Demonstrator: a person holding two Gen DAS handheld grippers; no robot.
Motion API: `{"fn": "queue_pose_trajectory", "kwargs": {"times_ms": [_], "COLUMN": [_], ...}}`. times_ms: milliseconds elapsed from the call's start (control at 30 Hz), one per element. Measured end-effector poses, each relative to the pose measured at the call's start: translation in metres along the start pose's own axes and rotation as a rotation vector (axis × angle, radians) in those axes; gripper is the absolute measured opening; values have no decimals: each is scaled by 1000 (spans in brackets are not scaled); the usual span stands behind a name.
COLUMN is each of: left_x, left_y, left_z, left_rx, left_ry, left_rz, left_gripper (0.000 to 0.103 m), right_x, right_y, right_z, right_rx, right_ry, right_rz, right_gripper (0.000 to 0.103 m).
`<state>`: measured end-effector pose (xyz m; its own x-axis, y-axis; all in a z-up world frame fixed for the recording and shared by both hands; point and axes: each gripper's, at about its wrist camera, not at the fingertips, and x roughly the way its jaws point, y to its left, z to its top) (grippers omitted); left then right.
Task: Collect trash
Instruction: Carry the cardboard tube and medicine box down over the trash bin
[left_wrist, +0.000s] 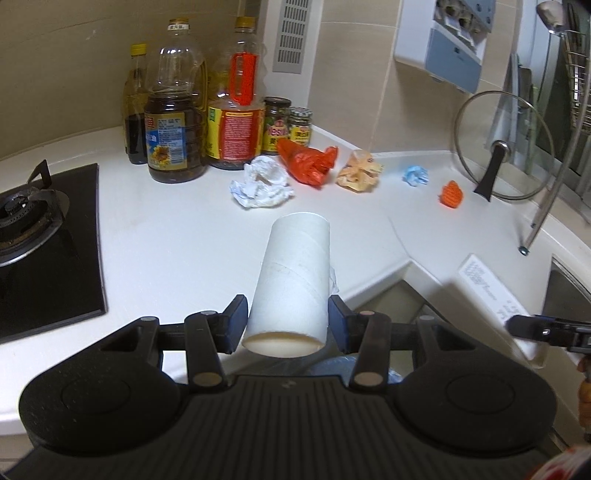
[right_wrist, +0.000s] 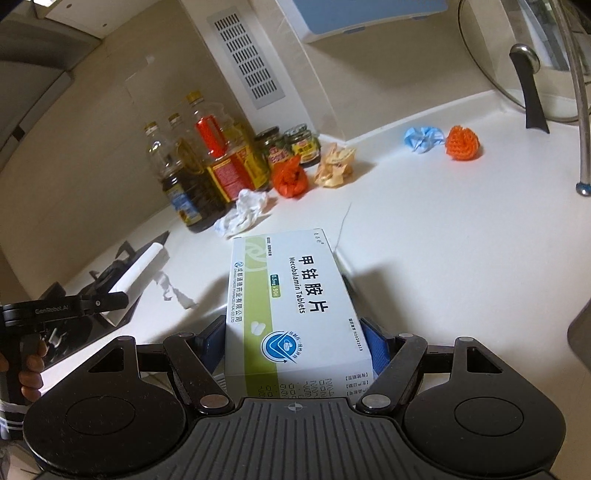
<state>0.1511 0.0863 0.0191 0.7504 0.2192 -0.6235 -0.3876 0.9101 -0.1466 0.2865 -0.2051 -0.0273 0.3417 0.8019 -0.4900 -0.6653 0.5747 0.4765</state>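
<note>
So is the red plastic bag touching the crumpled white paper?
Cannot tell. In the left wrist view the red plastic bag overlaps the crumpled white paper; the right wrist view shows no clear gap.

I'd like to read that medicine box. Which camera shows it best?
The right wrist view: the medicine box fills the centre, held in the right gripper, its printed top facing the lens. The left wrist view shows only a blurred white edge of it at the far right.

Glass lid (right_wrist: 517, 55) cut off above.
</note>
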Motion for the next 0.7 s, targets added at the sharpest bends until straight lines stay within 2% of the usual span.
{"fn": "queue_pose_trajectory", "kwargs": {"times_ms": [200,467,700], "left_x": [0,32,67], "left_y": [-8,-20,-22], "left_z": [-16,-43,-67], "left_rx": [7,31,15], "left_ry": [39,154,270], "left_rz": [-77,-178,-179], "left_gripper": [44,44,44], "right_x": [3,24,47], "right_y": [7,12,3], "right_z": [-16,-45,-69], "right_rx": [38,120,201], "right_ry": [41,134,202], "right_rz": [-35,-113,-192], "right_gripper": [74,74,74]}}
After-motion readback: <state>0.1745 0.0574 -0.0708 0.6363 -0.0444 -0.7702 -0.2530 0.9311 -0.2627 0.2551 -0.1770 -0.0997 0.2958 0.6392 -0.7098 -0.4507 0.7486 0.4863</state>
